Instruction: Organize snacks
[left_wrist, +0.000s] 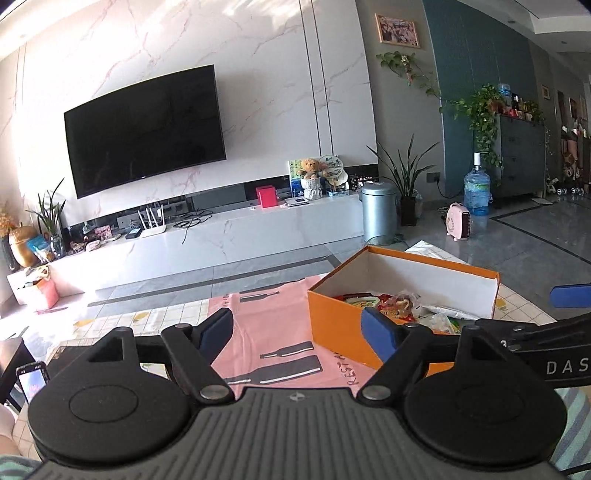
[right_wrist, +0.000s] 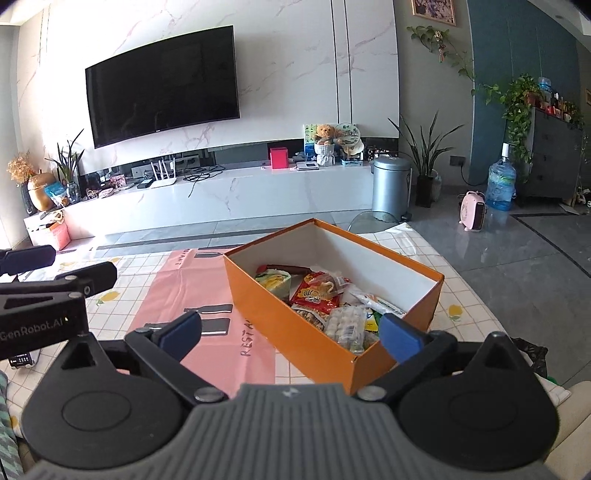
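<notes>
We saw an orange box (right_wrist: 295, 325) with a white interior standing open on the table, partly over a pink printed mat (right_wrist: 192, 295), its long sides running diagonally away from us. Inside lay a jumble of snack packets: a red bag (right_wrist: 314, 293) with yellow print near the middle, a clear pack of pale round balls (right_wrist: 345, 323) toward the near corner, a green-and-yellow packet (right_wrist: 275, 278) at the far left (its label too small to read), and a white wrapper (right_wrist: 376, 301) along the right wall. From the left wrist view the box (left_wrist: 340, 321) showed the same heap of packets (left_wrist: 388, 304) low against its white walls.
</notes>
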